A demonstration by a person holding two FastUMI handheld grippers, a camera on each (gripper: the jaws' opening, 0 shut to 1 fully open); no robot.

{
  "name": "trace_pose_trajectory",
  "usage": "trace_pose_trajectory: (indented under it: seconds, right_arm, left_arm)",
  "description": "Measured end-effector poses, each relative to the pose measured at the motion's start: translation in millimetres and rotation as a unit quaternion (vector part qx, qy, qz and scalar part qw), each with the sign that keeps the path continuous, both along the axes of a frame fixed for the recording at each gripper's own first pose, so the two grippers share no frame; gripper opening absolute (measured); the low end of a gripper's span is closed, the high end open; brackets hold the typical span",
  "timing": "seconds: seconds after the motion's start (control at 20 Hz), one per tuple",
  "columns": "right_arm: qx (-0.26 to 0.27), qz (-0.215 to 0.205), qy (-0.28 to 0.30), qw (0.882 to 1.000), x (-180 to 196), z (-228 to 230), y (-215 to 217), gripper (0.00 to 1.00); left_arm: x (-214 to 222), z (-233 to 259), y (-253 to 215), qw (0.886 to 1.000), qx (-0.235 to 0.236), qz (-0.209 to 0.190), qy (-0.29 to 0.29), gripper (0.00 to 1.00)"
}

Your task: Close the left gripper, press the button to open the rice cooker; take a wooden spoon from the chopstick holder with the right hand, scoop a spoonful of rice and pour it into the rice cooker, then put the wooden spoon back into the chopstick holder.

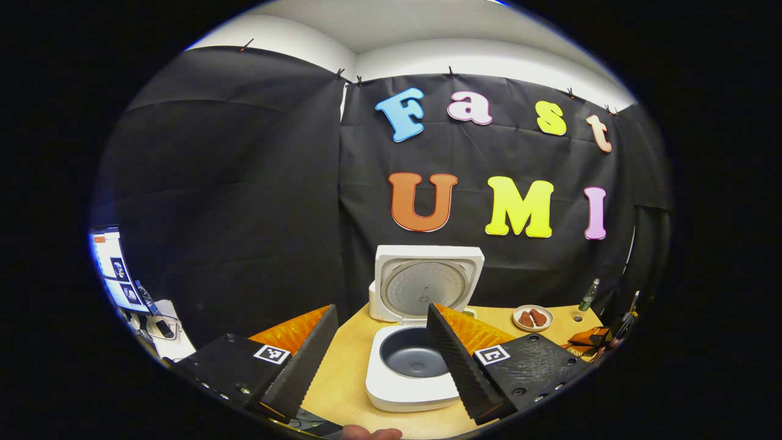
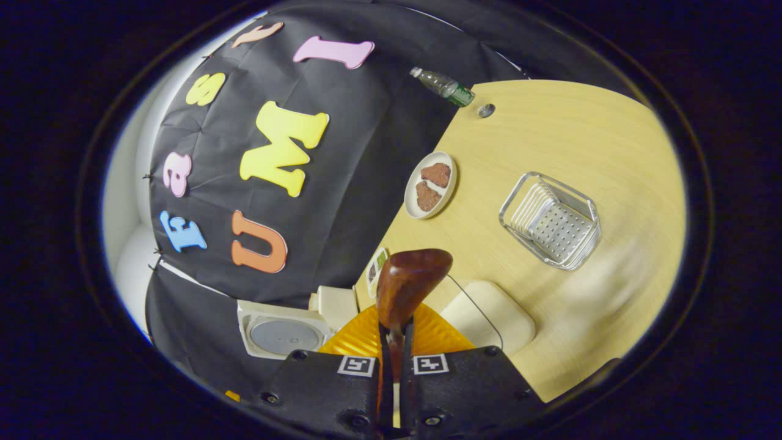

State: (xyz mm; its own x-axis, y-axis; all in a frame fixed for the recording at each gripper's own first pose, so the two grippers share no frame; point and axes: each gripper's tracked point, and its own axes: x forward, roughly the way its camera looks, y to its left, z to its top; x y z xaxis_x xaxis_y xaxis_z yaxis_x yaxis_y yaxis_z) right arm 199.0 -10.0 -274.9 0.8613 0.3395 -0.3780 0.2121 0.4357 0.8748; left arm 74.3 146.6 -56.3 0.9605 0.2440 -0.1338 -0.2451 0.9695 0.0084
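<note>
Left gripper view: left gripper (image 1: 379,351) with fingers spread apart, holding nothing, above white rice cooker (image 1: 410,366), lid upright, dark inner pot bare.

Right gripper view: right gripper (image 2: 394,373) clamped on handle of brown wooden spoon (image 2: 408,284), view tilted; wire chopstick holder (image 2: 553,221) on pale wooden table (image 2: 586,134), near plate of brown pieces (image 2: 431,184).

Risk: tilted spoon could spill rice before reaching pot; thin handle may twist in grip.

White rice cooker (image 1: 406,391), dark inner pot; reddish-brown wooden spoon (image 2: 406,284); perhaps brown food.
</note>
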Motion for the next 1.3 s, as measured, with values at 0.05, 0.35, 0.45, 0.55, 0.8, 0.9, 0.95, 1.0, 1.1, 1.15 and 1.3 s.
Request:
trace_pose_trajectory:
  seconds: [0.05,0.35,0.45,0.55,0.8,0.9,0.95,1.0,1.1,1.15,1.3]
  right_arm:
    - [0.003,0.003,-0.007,1.0,2,10,2,0.09]
    - [0.018,0.034,-0.046,0.998,16,66,39,0.09]
    - [0.012,0.052,-0.062,0.997,23,83,63,0.09]
    - [0.011,0.073,-0.076,0.994,32,96,93,0.09]
    - [0.008,0.113,-0.083,0.99,53,100,167,0.09]
    - [-0.007,0.131,-0.078,0.988,62,90,196,0.09]
    - [-0.022,0.141,-0.076,0.987,66,82,210,0.09]
    - [-0.039,0.151,-0.077,0.985,70,75,223,0.09]
    - [-0.072,0.168,-0.082,0.98,77,63,244,0.1]
    - [-0.086,0.175,-0.084,0.977,77,60,254,0.1]
    - [-0.134,0.198,-0.099,0.966,80,52,278,0.1]
  left_arm:
    - [-2,0,-1,1.0,-0.001,0.0,-0.001,0.94]
    - [-13,1,-2,1.0,0.003,-0.001,-0.006,0.94]
    - [-18,4,3,1.0,0.001,0.001,-0.011,0.94]
    - [-23,7,16,1.0,0.0,0.007,-0.017,0.94]
    - [-39,7,50,1.0,-0.007,0.021,-0.019,0.94]
    - [-45,3,62,1.0,-0.008,0.025,-0.014,0.94]
    - [-49,0,67,1.0,-0.008,0.027,-0.008,0.94]
    - [-51,-1,73,1.0,-0.006,0.03,-0.004,0.94]
    - [-57,-2,86,0.999,-0.001,0.034,0.0,0.94]
    - [-59,-2,91,0.999,-0.003,0.036,0.0,0.94]
    - [-56,-4,97,0.999,-0.008,0.039,0.001,0.94]
